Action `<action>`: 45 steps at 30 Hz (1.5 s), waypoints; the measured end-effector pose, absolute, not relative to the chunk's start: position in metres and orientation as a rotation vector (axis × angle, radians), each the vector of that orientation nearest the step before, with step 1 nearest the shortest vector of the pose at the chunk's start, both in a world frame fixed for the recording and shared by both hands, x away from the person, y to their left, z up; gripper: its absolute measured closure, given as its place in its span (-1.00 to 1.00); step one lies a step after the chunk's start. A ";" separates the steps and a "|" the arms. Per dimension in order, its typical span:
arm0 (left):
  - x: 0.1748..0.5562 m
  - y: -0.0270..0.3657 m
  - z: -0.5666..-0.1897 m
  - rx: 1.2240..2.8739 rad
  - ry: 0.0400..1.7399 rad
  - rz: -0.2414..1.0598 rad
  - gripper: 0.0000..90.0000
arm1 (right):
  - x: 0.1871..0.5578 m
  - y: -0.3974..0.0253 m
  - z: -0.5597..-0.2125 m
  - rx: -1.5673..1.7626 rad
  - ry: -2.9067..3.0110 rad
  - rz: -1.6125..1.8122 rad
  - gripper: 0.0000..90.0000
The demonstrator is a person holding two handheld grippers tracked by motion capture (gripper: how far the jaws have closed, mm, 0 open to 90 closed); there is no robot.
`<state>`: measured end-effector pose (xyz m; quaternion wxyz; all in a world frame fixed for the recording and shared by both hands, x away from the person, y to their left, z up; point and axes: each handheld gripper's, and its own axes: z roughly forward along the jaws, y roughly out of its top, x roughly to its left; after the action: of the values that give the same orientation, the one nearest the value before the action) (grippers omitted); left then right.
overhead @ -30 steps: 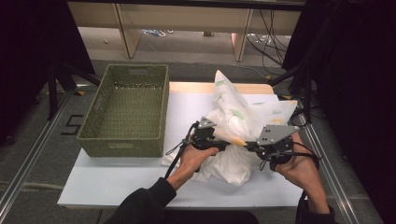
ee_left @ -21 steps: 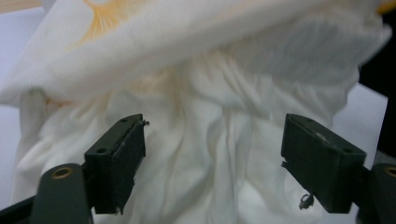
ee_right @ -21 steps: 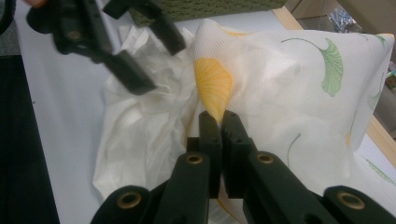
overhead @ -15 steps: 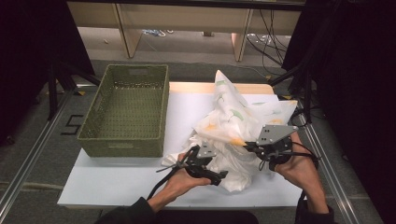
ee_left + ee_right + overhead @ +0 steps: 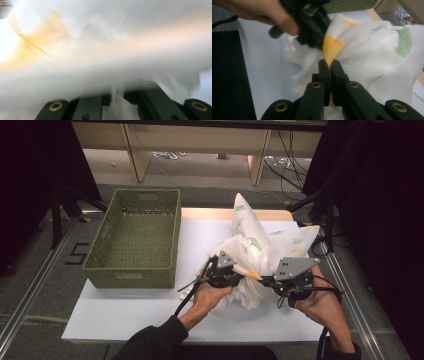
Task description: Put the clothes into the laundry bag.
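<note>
The green basket (image 5: 134, 240) serves as the landmark: it stands at the left of the white board (image 5: 125, 317), and everything else lies to its right.

Just right of the basket's near corner, the left gripper (image 5: 231, 279) presses into the cloth (image 5: 255, 255). In the left gripper view a small tuft of cloth (image 5: 117, 105) stands between its 2 jaws, which look drawn in around it, so it seems to be pinching a fold (the picture is blurred, so this is a judgement).

The cloth itself is a white, thin fabric printed with green and yellow leaves, heaped on the board right of the basket, with 1 peak rising toward the board's far edge.

Farther right of the basket, the right gripper (image 5: 270, 281) holds the cloth's near side. In the right gripper view its jaws are pressed together on an edge by a yellow leaf print (image 5: 332, 47).

The cloth looks light, soft and limp: it will sag and drape from any hold, and slip if only 1 layer is caught shallowly. Edges or corners are the best places to grip, well apart, so the fabric can be spread or lifted without bunching.
</note>
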<state>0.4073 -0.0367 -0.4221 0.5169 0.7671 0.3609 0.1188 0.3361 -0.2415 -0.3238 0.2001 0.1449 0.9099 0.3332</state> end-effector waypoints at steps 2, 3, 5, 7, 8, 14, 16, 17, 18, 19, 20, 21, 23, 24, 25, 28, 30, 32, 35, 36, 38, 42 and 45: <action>0.420 -0.035 -0.421 1.786 0.923 0.265 0.74 | 0.333 -0.239 -0.323 0.399 2.554 0.922 0.99; 0.426 -0.035 -0.422 1.768 0.938 0.266 0.73 | 0.332 -0.238 -0.324 0.397 2.560 0.915 0.99; 0.433 -0.034 -0.428 1.737 0.981 0.225 0.72 | 0.333 -0.236 -0.330 0.408 2.564 0.888 0.99; 0.435 -0.034 -0.434 1.743 0.991 0.180 0.67 | 0.338 -0.236 -0.338 0.425 2.594 0.856 0.99; 0.434 -0.033 -0.436 1.746 0.990 0.188 0.63 | 0.340 -0.236 -0.343 0.434 2.608 0.851 0.99; 0.417 -0.017 -0.432 1.794 0.949 0.145 -0.01 | 0.346 -0.238 -0.354 0.478 2.647 0.842 0.99; 0.407 -0.005 -0.428 1.821 0.922 0.186 -0.16 | 0.345 -0.238 -0.357 0.481 2.656 0.839 0.99; 0.402 0.000 -0.426 1.838 0.897 0.200 -0.23 | 0.346 -0.239 -0.358 0.474 2.659 0.838 0.99; 0.398 0.006 -0.423 1.859 0.877 0.215 -0.28 | 0.346 -0.239 -0.359 0.486 2.665 0.835 0.99; 0.394 0.012 -0.421 1.869 0.863 0.257 -0.29 | 0.347 -0.239 -0.360 0.469 2.660 0.831 0.99; 0.392 0.019 -0.420 1.880 0.854 0.302 -0.32 | 0.347 -0.238 -0.360 0.475 2.660 0.836 0.99; 0.391 0.025 -0.419 1.903 0.862 0.339 -0.33 | 0.347 -0.238 -0.361 0.488 2.662 0.838 0.99; 0.394 0.032 -0.423 1.920 0.891 0.354 -0.36 | 0.347 -0.236 -0.364 0.490 2.678 0.825 0.99; 0.397 0.035 -0.425 1.929 0.893 0.347 -0.40 | 0.348 -0.234 -0.367 0.489 2.685 0.818 0.99; 0.399 0.037 -0.428 1.949 0.888 0.355 -0.43 | 0.350 -0.233 -0.370 0.480 2.694 0.814 0.99; 0.410 0.036 -0.440 1.999 0.889 0.415 -0.50 | 0.351 -0.229 -0.374 0.473 2.706 0.804 0.99; 0.418 0.032 -0.447 1.991 0.932 0.422 -0.54 | 0.351 -0.230 -0.374 0.475 2.705 0.805 0.99; 0.425 0.028 -0.451 2.005 0.907 0.427 -0.59 | 0.351 -0.232 -0.373 0.471 2.701 0.808 0.99; 0.440 0.024 -0.460 2.029 0.885 0.417 -0.59 | 0.350 -0.235 -0.371 0.495 2.700 0.814 0.99; 0.444 0.022 -0.465 2.041 0.911 0.379 -0.65 | 0.351 -0.235 -0.372 0.476 2.695 0.812 0.99; 0.450 0.017 -0.474 2.034 0.933 0.311 -0.61 | 0.351 -0.235 -0.372 0.483 2.702 0.813 0.99; 0.447 0.011 -0.477 2.028 0.858 0.160 0.37 | 0.351 -0.235 -0.373 0.489 2.714 0.812 0.99; 0.440 0.006 -0.475 1.982 0.846 0.084 0.68 | 0.352 -0.236 -0.374 0.466 2.709 0.798 0.99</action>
<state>0.4397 0.0060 -0.4748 0.4727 0.8099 0.3456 0.0343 0.3520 -0.2363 -0.3735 0.1390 0.1611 0.9373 0.2761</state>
